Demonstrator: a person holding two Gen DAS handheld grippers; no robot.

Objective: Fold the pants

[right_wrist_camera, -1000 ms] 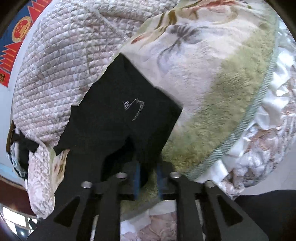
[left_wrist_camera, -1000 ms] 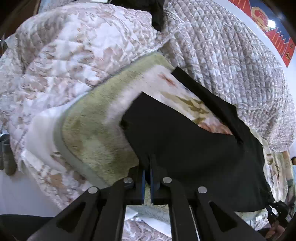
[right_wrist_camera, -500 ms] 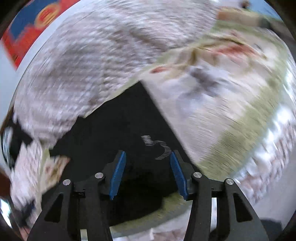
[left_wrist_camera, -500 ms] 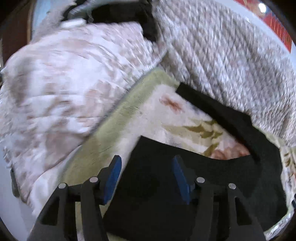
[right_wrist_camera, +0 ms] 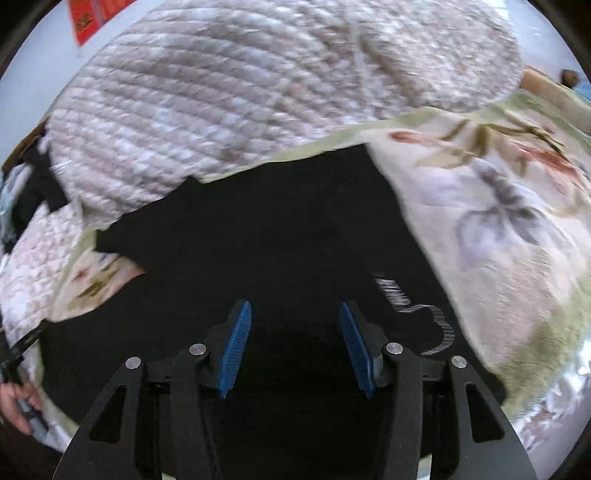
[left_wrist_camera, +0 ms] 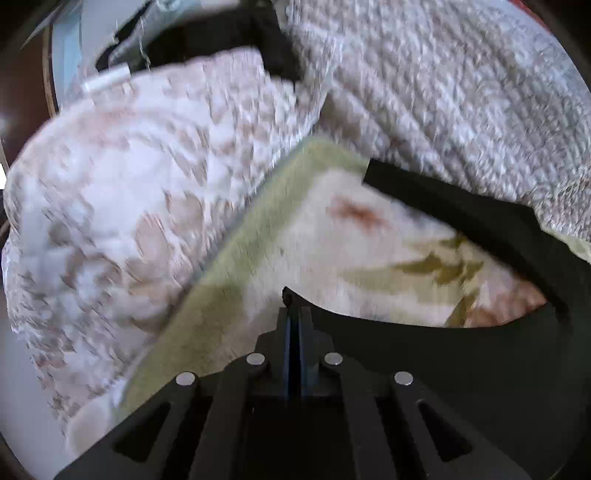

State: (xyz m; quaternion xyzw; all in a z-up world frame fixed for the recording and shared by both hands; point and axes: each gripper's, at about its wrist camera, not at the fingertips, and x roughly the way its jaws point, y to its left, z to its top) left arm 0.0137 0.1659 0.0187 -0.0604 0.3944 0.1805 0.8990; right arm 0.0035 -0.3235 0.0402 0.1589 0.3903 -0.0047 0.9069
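On the blanket (left_wrist_camera: 332, 236) | left tongs (left_wrist_camera: 294, 314) pinch pants (left_wrist_camera: 461, 362) corner, seemingly | right tongs (right_wrist_camera: 295, 332) agape, empty, logo (right_wrist_camera: 424, 314) visible

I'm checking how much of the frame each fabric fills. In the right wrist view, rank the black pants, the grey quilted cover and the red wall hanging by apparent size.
1. Black pants and grey quilted cover: look alike in area; nearness inflates the pants.
2. Red wall hanging: by far smallest, cut by the frame edge.
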